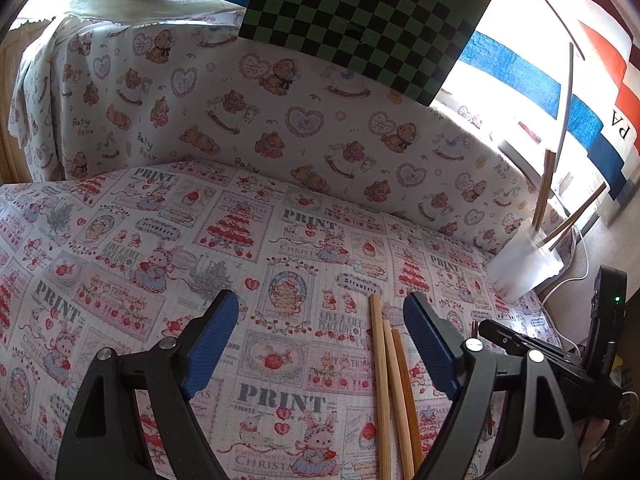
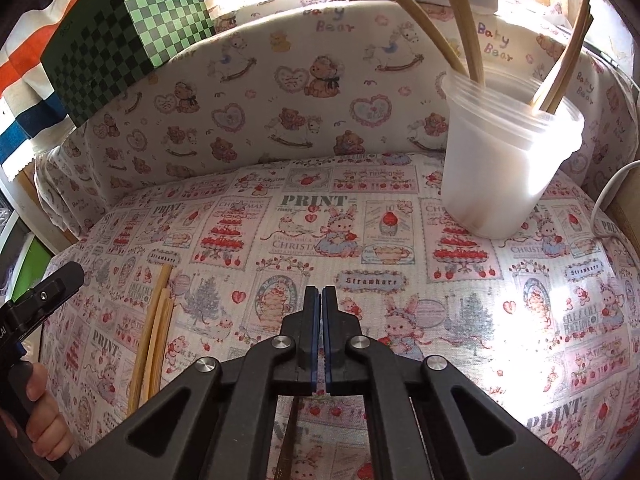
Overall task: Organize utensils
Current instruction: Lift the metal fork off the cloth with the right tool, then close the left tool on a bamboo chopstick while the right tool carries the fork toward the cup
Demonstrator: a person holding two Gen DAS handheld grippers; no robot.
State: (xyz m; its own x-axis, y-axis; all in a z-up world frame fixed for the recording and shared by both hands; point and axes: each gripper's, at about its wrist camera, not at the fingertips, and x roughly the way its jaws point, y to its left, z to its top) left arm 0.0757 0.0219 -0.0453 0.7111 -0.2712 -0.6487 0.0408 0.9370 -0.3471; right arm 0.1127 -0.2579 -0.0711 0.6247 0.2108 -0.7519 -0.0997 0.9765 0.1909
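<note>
Three wooden chopsticks (image 1: 394,392) lie side by side on the printed cloth, just inside the right finger of my open left gripper (image 1: 320,334). They also show in the right wrist view (image 2: 154,328) at the left. A translucent white plastic cup (image 2: 506,148) stands at the back right and holds several chopsticks (image 2: 464,20); it shows in the left wrist view (image 1: 526,264) too. My right gripper (image 2: 321,304) is shut low over the cloth. A dark thin stick (image 2: 288,444) shows under its jaws; whether it is held I cannot tell.
A bear-print fabric backrest (image 1: 280,120) rises behind the printed cloth surface (image 2: 280,220). A green checkered board (image 1: 360,20) leans above it. A white cable (image 2: 612,196) runs at the right edge. The right gripper's body (image 1: 560,360) sits close to my left gripper.
</note>
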